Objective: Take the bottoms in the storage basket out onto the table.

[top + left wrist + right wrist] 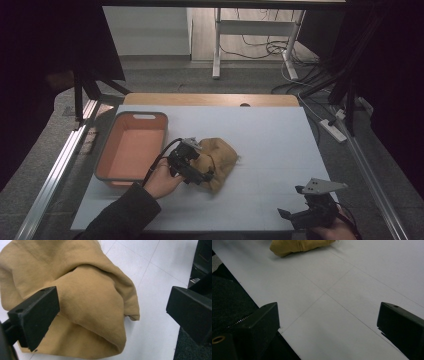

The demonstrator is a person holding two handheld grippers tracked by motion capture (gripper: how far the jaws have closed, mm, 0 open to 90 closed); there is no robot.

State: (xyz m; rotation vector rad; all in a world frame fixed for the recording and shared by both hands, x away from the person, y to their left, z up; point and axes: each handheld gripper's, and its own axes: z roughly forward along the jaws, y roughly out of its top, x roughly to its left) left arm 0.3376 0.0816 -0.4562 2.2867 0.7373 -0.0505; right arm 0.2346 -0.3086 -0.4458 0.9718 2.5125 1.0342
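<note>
Bunched near the middle of the white table [260, 135]: a tan cloth [220, 156], just right of the orange basket [150, 117]. Hovering over its left part, the left gripper [200, 172], jaws spread wide with a fold of the fabric lying between them (nothing pinched). Down at the table's near right corner, well apart from the cloth, the right gripper [292, 202], jaws likewise wide apart above bare tabletop.
</note>
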